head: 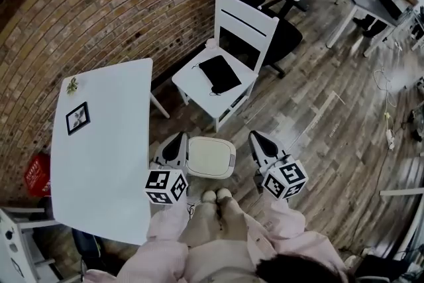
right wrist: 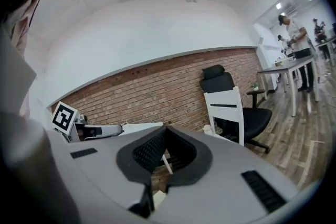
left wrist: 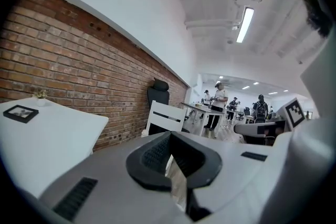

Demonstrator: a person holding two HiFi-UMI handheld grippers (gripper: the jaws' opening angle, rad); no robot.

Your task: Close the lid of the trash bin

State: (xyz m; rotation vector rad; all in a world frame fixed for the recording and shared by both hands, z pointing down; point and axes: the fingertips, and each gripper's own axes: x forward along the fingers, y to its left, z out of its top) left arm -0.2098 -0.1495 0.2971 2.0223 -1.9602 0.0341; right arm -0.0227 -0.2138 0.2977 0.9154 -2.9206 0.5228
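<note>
Pretty much done, it seems: the trash bin (head: 211, 157) is seen lid-down on the floor between the left gripper (head: 175, 145) and right gripper (head: 259, 144), both pinched together, nothing gripped.

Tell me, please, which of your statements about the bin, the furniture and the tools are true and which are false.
1. The trash bin's lid is down. True.
2. A black pouch lies on the white chair. True.
3. The left tool grips the lid. False: it is shut and holds nothing.
4. The picture frame lies on the floor. False: it lies on the white table.
</note>
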